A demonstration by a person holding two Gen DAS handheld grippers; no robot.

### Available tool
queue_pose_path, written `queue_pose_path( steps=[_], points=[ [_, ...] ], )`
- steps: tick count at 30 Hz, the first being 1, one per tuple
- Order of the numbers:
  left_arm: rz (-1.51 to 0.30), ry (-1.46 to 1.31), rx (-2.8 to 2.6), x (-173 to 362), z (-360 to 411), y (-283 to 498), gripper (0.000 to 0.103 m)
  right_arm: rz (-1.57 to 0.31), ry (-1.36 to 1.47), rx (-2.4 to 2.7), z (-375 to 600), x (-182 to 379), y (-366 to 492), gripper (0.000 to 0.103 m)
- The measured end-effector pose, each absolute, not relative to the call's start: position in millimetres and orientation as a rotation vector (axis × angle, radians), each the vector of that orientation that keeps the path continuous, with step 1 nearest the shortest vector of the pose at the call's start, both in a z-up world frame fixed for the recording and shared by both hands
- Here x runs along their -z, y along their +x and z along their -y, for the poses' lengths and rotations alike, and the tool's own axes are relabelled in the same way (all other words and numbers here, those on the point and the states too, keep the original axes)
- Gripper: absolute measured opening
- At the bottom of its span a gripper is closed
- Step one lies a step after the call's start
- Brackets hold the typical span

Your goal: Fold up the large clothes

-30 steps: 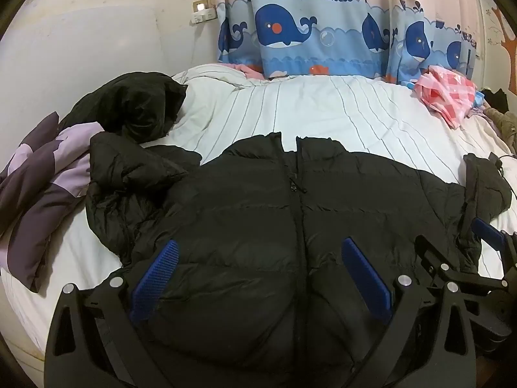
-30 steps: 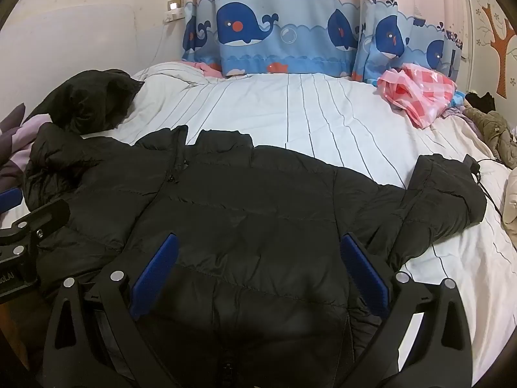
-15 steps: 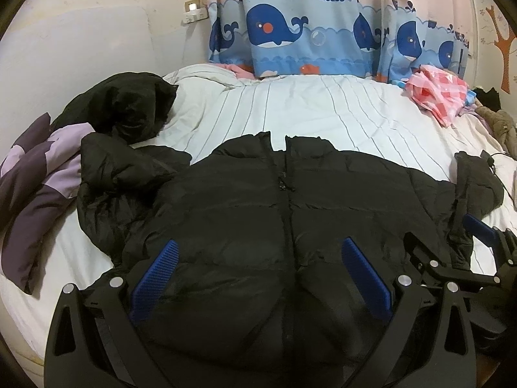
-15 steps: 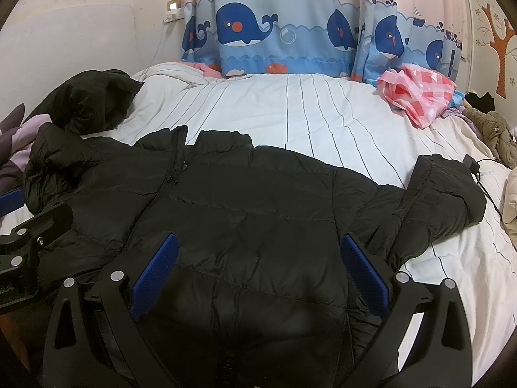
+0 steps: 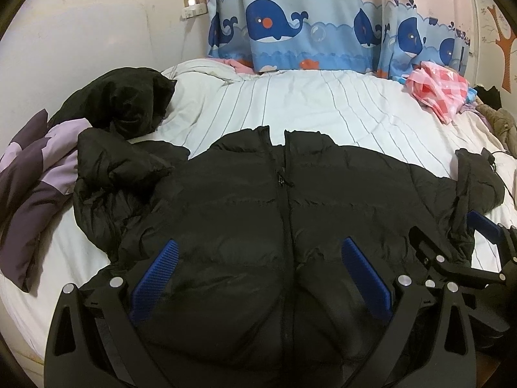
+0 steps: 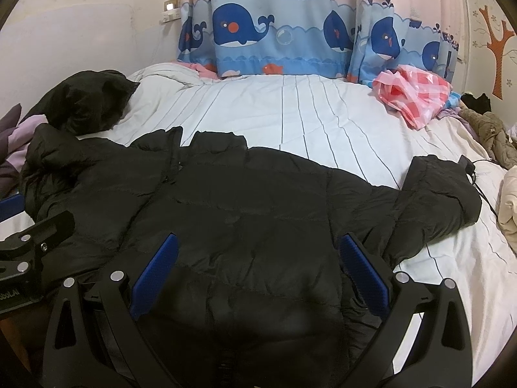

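A black puffer jacket point(image 5: 258, 213) lies spread front-up on a bed point(image 5: 323, 110) covered with a white sheet with thin dark stripes. The jacket sits along the near edge of the bed, its collar pointing toward the far edge and its zipper closed down the middle. The sleeve toward the bed's left edge is bunched and folded over on itself; the sleeve toward the right edge stretches out, its cuff turned up.

The left claw point(image 5: 258, 278) hovers over the jacket's lower front, its two blue-padded fingers spread wide apart, one on each side of the zipper, gripping nothing. The right claw point(image 6: 258, 274) is also wide open and empty, hanging above the jacket's lower right side, near the base of the outstretched sleeve.

Near the bed's far left corner rests a second crumpled black garment point(image 5: 119, 103), beside a purple pillow point(image 5: 29, 194) at the left edge. A pink checked cloth point(image 6: 413, 93) lies at the far right corner. Behind the bed hangs a curtain point(image 5: 290, 29) printed with blue whales.
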State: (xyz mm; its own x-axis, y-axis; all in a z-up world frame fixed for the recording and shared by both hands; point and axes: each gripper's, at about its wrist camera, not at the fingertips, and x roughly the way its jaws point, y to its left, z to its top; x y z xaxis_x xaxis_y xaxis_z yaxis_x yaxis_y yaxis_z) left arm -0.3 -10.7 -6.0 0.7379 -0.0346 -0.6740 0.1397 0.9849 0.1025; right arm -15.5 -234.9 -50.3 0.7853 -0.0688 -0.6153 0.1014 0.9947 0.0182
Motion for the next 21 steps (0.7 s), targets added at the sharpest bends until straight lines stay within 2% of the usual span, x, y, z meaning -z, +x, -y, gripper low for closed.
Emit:
queue_pose_path(
  steps=[21],
  points=[
    [-0.743, 0.148, 0.093, 9.4, 9.1, 2.4, 0.097, -0.666, 0.043, 0.1, 233.7, 48.7, -11.8, 0.097]
  ],
)
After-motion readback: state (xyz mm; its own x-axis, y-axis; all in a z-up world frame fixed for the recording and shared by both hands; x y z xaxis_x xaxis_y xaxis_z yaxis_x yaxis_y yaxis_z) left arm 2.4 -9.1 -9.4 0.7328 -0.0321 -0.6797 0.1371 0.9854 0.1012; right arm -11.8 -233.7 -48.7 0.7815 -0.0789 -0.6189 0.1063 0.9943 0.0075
